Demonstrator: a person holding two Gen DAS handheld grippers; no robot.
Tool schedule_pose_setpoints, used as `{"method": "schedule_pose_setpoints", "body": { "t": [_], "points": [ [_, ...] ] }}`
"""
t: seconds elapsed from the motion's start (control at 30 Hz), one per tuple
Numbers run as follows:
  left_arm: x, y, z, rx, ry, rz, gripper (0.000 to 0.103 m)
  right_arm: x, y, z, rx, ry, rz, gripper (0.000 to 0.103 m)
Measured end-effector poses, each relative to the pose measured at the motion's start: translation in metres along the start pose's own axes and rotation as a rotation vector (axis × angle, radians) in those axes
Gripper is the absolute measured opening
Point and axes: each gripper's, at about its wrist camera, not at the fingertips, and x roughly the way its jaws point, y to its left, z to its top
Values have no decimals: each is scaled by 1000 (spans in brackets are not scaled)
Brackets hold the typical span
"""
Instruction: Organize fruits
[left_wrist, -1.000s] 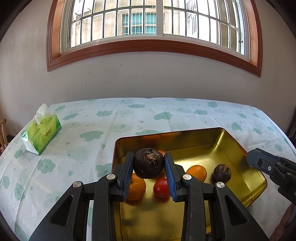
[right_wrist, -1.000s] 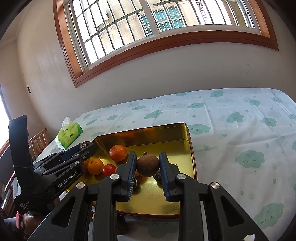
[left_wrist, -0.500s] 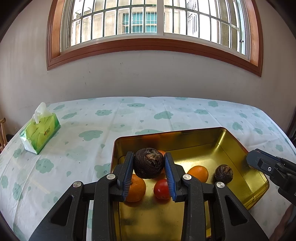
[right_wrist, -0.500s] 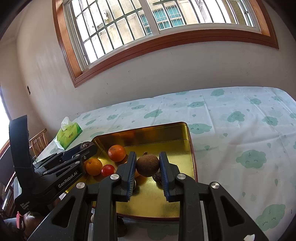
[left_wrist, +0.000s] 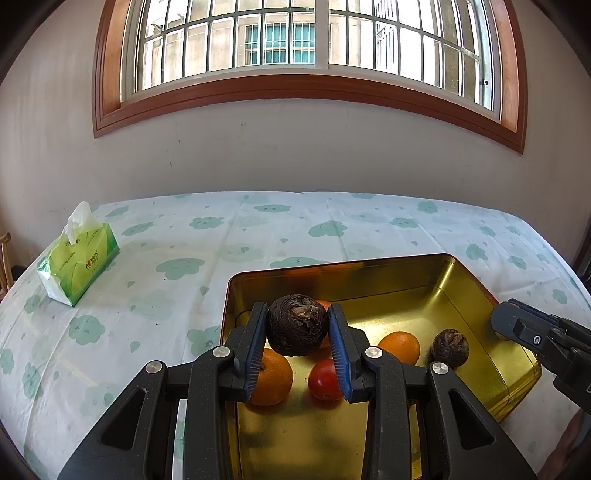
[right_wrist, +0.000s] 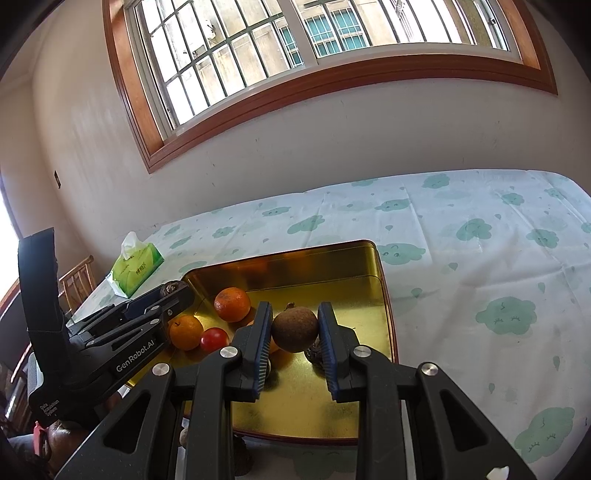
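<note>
A gold metal tray (left_wrist: 480, 291) (right_wrist: 382, 280) lies on the cloud-print tablecloth. In it are two oranges (left_wrist: 273, 376) (left_wrist: 400, 347), a red tomato (left_wrist: 323, 380) and a dark wrinkled fruit (left_wrist: 450, 349). My left gripper (left_wrist: 297, 328) is shut on another dark wrinkled fruit (left_wrist: 297, 325), held above the tray's near left part. My right gripper (right_wrist: 294, 328) is shut on a round brown fruit (right_wrist: 294, 329) over the tray's near side. The left gripper (right_wrist: 173, 295) shows at the left of the right wrist view. Oranges (right_wrist: 232, 304) (right_wrist: 185, 332) and the tomato (right_wrist: 214, 339) lie beyond it.
A green tissue pack (left_wrist: 77, 258) (right_wrist: 137, 269) stands on the table at the far left. A wooden chair (right_wrist: 75, 284) is past the table's left edge. The wall and a barred window are behind. Bare tablecloth (right_wrist: 498, 258) stretches right of the tray.
</note>
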Motion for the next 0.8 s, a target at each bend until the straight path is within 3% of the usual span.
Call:
{"method": "schedule_pose_setpoints", "body": {
  "t": [0.8],
  "points": [
    [5, 2, -1, -5, 5, -2, 34, 8, 4, 0, 0, 6, 5, 24]
  ]
}}
